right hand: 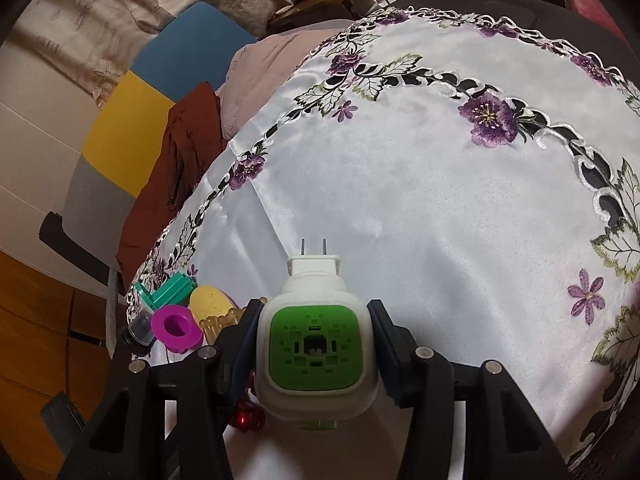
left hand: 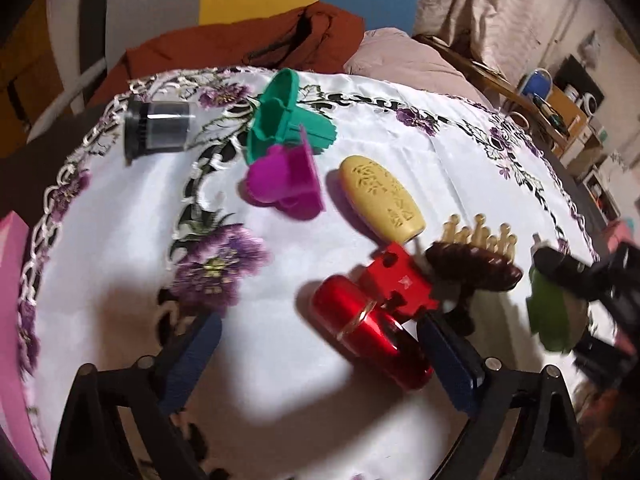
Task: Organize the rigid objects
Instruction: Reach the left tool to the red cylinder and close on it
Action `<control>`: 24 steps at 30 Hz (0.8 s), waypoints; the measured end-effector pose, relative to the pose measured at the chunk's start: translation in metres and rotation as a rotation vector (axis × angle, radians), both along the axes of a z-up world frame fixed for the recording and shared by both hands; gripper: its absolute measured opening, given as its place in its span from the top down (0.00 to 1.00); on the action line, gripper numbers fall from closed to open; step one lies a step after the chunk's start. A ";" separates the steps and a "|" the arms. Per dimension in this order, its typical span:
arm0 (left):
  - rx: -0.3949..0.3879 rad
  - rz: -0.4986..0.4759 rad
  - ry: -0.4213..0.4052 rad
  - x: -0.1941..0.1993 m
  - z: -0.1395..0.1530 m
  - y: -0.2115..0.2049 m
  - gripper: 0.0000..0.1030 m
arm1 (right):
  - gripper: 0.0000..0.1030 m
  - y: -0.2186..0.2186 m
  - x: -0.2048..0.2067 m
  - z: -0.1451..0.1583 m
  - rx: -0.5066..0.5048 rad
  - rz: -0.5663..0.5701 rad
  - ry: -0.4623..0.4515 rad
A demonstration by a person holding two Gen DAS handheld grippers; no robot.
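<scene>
Clamped between the right gripper's (right hand: 316,354) dark pads sits a white plug-in device (right hand: 316,344) with a green face, its two prongs pointing away over bare white cloth; its lower edge is cut off behind the gripper's frame. Spread wide with nothing between its blue pads, the left gripper (left hand: 316,364) tilts steeply down at the counter (left hand: 120,280), its right pad just beside a shiny red cylinder (left hand: 368,336). Motion blur smears the red block (left hand: 396,280) and dark brush (left hand: 476,264) beyond. Farther off lie a yellow oval piece (left hand: 380,196), a magenta cup (left hand: 286,184), a teal piece (left hand: 280,114) and a clear jar (left hand: 158,128) on its side.
</scene>
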State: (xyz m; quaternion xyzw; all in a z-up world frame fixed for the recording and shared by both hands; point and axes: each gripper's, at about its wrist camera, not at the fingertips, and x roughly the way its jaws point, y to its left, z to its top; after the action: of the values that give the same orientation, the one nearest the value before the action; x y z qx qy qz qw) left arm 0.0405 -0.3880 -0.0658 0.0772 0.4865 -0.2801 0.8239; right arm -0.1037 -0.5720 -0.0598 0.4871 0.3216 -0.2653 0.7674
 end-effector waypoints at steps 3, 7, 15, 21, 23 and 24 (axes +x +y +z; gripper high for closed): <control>0.009 0.009 -0.017 0.002 0.001 0.018 0.06 | 0.49 0.001 0.001 0.000 0.006 0.004 -0.007; -0.006 0.021 -0.019 0.007 0.001 0.027 0.07 | 0.49 0.004 0.001 0.004 -0.009 0.017 -0.023; 0.041 -0.086 -0.147 -0.001 -0.005 -0.001 0.29 | 0.49 0.002 -0.003 0.013 -0.051 -0.004 -0.052; 0.017 -0.113 -0.204 0.001 -0.008 0.010 0.39 | 0.49 0.003 -0.002 0.016 -0.072 0.004 -0.046; 0.030 -0.125 -0.213 0.000 -0.009 0.009 0.38 | 0.49 0.004 -0.002 0.018 -0.083 0.010 -0.048; 0.046 -0.143 -0.231 -0.002 -0.009 0.008 0.38 | 0.49 0.005 -0.002 0.019 -0.087 0.011 -0.052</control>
State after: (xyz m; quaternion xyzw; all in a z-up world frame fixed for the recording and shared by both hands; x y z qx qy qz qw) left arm 0.0380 -0.3802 -0.0746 0.1624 0.3882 -0.3161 0.8503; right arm -0.1054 -0.5675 -0.0412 0.4583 0.2925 -0.2621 0.7973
